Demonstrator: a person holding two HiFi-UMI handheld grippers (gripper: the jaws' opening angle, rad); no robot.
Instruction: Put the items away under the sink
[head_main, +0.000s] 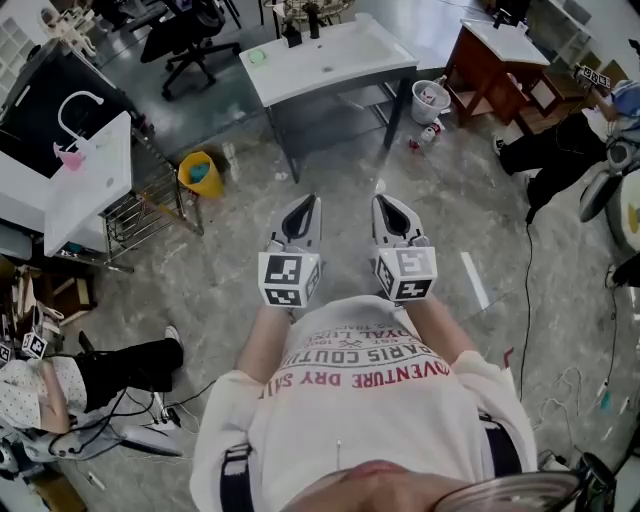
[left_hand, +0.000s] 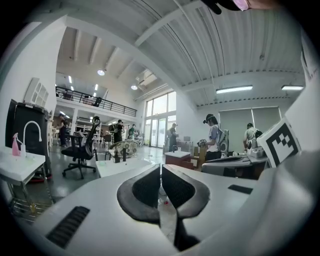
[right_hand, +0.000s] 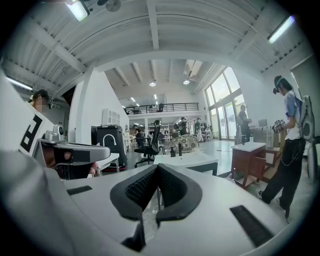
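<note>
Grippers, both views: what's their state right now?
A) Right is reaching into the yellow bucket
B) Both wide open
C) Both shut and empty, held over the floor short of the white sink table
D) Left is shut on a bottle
C: each gripper view shows its jaws meeting at the tips with nothing between them. In the head view, the left gripper and right gripper are over the floor, short of the white sink table.

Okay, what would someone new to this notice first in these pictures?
The left gripper and right gripper, held out side by side mid-frame in the head view, jaws together and empty. Beyond them stands a white sink table, with a yellow bucket on the floor to its left.
</note>
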